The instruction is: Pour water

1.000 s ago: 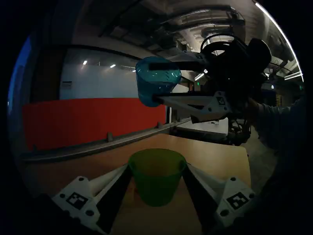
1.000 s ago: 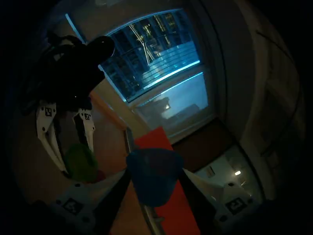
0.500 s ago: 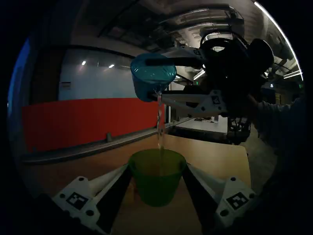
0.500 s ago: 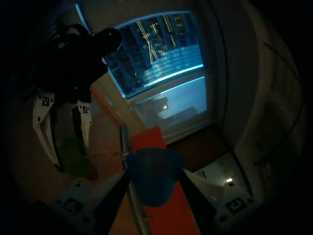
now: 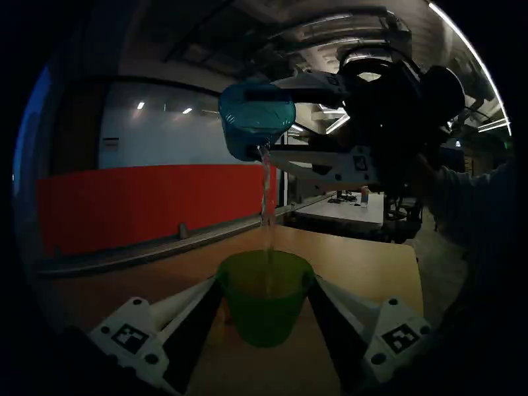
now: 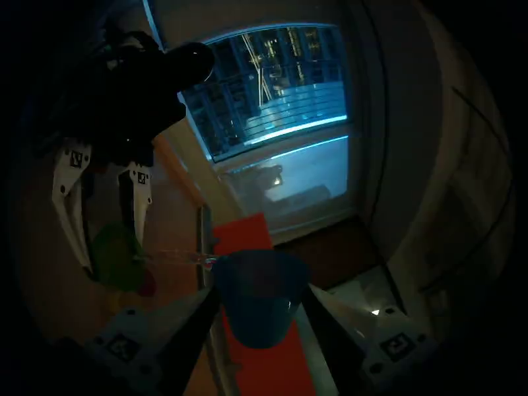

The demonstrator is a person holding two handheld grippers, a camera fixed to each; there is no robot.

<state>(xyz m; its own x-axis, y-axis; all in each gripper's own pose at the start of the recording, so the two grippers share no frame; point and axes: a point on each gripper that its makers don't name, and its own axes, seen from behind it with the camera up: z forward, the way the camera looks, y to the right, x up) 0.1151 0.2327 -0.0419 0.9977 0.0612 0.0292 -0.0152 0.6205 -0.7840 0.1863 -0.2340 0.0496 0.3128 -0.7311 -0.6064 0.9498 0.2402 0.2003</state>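
Water (image 5: 266, 204) falls in one thin stream in the left gripper view, from the blue cup (image 5: 245, 135) high in the middle straight down into the green cup (image 5: 265, 317) low in the middle. The blue cup is tipped far over, its long axis lying close to level, and the stream leaves its lowest edge. The green cup stands upright, long axis vertical and mouth up, directly under the spill. The left tongs (image 5: 265, 284) are closed on the green cup, one white finger pressing each side. The right tongs (image 5: 261, 119) reach in from the right, rolled so that one finger lies above the blue cup and one below, clamping it between them. A sleeve (image 5: 475, 211) shows behind them. Whether the green cup rests on the wooden worktop (image 5: 356, 257) or hangs just above it cannot be told. A red wall panel (image 5: 158, 201) runs along the far side.

In the right gripper view the blue cup (image 6: 261, 317) sits low in the middle, mouth toward the top, gripped on both sides by the right tongs (image 6: 261, 294). The water (image 6: 171, 257) leaves its left rim and runs leftward to the green cup (image 6: 109, 261), which is held between the fingers of the left tongs (image 6: 112, 254). A large window (image 6: 277, 112) lies beyond, tilted.

In all there are two cups, one blue and one green, two tongs, and one stream.
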